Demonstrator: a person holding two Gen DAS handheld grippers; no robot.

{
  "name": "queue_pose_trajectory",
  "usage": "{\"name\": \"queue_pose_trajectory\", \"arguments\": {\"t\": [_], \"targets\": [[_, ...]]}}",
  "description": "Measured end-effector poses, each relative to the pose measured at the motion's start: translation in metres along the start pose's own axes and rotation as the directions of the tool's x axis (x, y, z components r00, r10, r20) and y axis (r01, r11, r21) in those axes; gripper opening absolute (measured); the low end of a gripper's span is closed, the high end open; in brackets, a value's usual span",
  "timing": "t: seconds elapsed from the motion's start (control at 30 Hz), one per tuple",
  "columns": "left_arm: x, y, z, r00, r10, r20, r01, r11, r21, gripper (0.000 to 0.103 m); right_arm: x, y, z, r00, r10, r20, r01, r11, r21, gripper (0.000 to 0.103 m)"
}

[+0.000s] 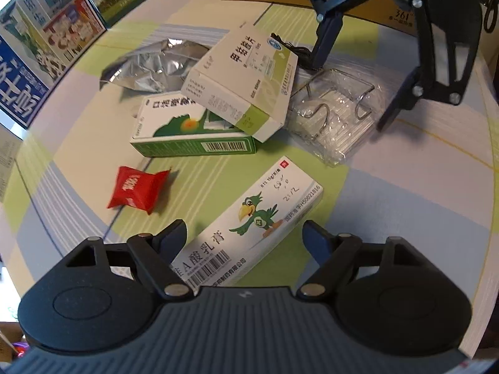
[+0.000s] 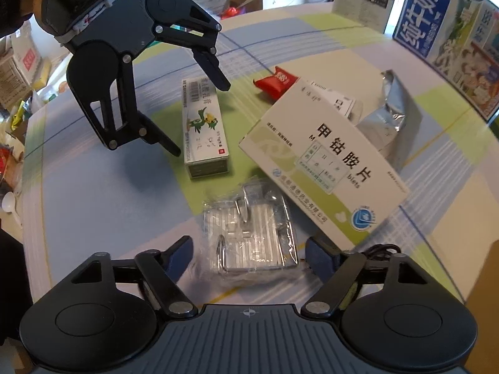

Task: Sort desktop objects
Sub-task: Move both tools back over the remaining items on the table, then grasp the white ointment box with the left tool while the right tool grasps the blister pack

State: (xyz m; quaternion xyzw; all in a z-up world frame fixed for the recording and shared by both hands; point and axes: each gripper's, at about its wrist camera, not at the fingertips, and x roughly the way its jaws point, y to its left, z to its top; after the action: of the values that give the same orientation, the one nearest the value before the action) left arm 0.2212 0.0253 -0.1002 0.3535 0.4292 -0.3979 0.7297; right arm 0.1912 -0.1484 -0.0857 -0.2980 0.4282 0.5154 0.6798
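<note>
A parrot-printed box (image 1: pixel 249 227) lies flat near a red sachet (image 1: pixel 137 190), stacked medicine boxes (image 1: pixel 240 90) and wrapped hooks (image 2: pixel 252 237).

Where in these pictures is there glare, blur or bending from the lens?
Left wrist view: the foil bag shines, the red packet is softly blurred, and the table's edge curves. Right wrist view: the clear wrapped pack glints and the milk carton bows at the border.

Mid table (image 1: pixel 405 202): big pill box (image 1: pixel 246 93) lies tilted w/ one end on the flat box (image 1: pixel 174 127), foil bag (image 1: pixel 149 65) behind both. Wire rack in wrap (image 1: pixel 333 118) just right of pill box. Ointment box (image 1: pixel 259 218) nearer front edge, candy (image 1: pixel 137 188) to its left, apart.
</note>
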Motion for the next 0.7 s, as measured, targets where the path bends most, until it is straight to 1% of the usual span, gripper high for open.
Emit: {"name": "queue_pose_trajectory", "arguments": {"t": [0.1,0.13,0.17,0.2,0.27,0.3,0.33,0.37,0.47,0.57,0.63,0.7], "targets": [[0.004,0.000,-0.002,1.000,-0.007,-0.009,0.007,1.000,-0.014,0.078,0.007,-0.003,0.000,1.000,0.007,-0.003,-0.007,1.000,0.024,0.067],[0.003,0.001,-0.002,1.000,-0.009,-0.007,0.009,1.000,-0.026,0.076,0.008,-0.003,0.000,1.000,0.004,-0.005,-0.004,0.999,0.035,0.064],[0.003,0.001,-0.002,1.000,-0.010,-0.010,0.009,0.999,-0.040,0.072,0.008,-0.003,-0.001,1.000,-0.006,-0.008,0.006,0.999,0.042,0.060],[0.002,0.000,-0.003,1.000,-0.011,-0.013,0.010,0.999,-0.052,0.069,0.008,-0.002,-0.002,1.000,-0.012,-0.015,0.012,0.999,0.049,0.059],[0.000,-0.003,-0.003,1.000,-0.012,-0.022,0.011,0.997,-0.078,0.057,0.005,0.001,-0.003,1.000,-0.005,-0.029,0.007,0.998,0.070,0.055],[-0.002,-0.006,-0.002,0.999,-0.011,-0.031,0.008,0.995,-0.096,0.053,0.002,0.002,-0.005,0.999,0.003,-0.039,0.000,0.997,0.083,0.055],[-0.003,-0.009,-0.002,0.999,-0.012,-0.040,0.007,0.994,-0.113,0.046,-0.001,0.005,-0.007,0.999,0.009,-0.045,-0.005,0.996,0.092,0.055],[-0.005,-0.013,-0.002,0.999,-0.016,-0.048,0.009,0.991,-0.130,0.042,-0.003,0.008,-0.010,0.998,0.014,-0.054,-0.008,0.994,0.105,0.055],[-0.010,-0.026,-0.003,0.997,-0.037,-0.066,0.023,0.978,-0.206,0.039,-0.010,0.015,-0.020,0.996,0.008,-0.085,0.005,0.990,0.144,0.055],[-0.019,-0.042,-0.004,0.997,-0.061,-0.051,0.043,0.955,-0.293,0.039,-0.019,0.020,-0.033,0.996,0.001,-0.094,0.018,0.978,0.208,0.055],[-0.026,-0.056,-0.004,0.998,-0.051,-0.032,0.038,0.946,-0.322,0.039,-0.025,0.023,-0.042,0.995,0.000,-0.095,0.024,0.967,0.252,0.055],[-0.030,-0.067,-0.004,1.000,-0.020,-0.021,0.012,0.940,-0.340,0.039,-0.030,0.026,-0.051,0.997,-0.001,-0.083,0.023,0.963,0.270,0.055]]}}
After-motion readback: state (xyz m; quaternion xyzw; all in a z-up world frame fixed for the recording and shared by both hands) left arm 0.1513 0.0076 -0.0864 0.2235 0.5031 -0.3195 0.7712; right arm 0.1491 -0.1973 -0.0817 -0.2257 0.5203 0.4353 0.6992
